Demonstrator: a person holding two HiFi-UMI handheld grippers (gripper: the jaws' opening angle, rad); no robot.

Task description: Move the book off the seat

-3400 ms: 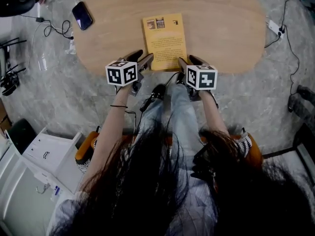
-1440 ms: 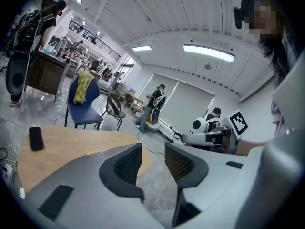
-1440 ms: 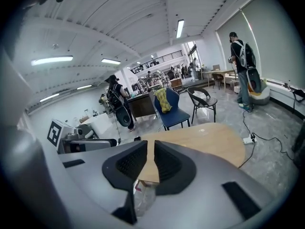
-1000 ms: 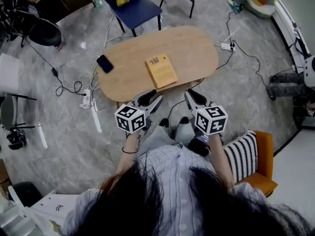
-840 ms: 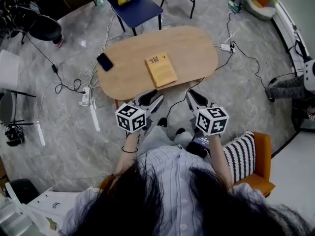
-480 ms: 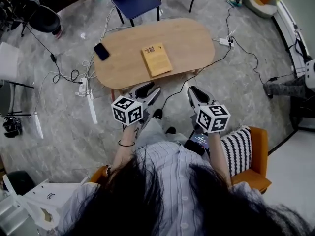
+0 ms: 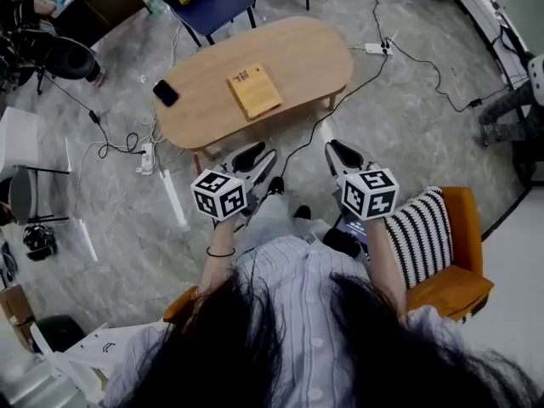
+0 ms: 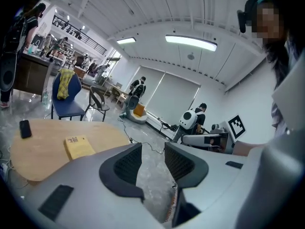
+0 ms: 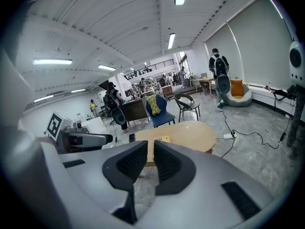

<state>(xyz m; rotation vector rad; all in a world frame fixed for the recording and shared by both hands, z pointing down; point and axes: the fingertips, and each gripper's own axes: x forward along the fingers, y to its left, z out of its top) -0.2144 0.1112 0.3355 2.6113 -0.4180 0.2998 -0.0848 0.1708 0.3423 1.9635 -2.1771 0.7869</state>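
Note:
The yellow-tan book (image 7: 254, 90) lies flat on the oval wooden table (image 7: 297, 53), beyond both grippers and apart from them. My left gripper (image 7: 257, 153) hovers over the floor short of the table, its jaws open with nothing between them. To its right my right gripper (image 7: 336, 147) is at the same height, jaws shut and empty. In the left gripper view the book (image 8: 78, 147) shows left of the open left gripper (image 8: 153, 147). The right gripper view has the table (image 9: 190, 132) behind the right gripper (image 9: 150, 144).
An orange seat (image 7: 459, 270) with a striped cushion (image 7: 421, 232) stands at my right. A black phone (image 7: 166, 93) lies on the table's left end. A blue chair (image 7: 208, 2) stands behind the table. Cables and a power strip (image 7: 147, 155) run over the grey floor.
Both grippers have drawn back from the table, where they earlier flanked the book's near edge. The table and book now look smaller and farther off. The book has stayed where it was.

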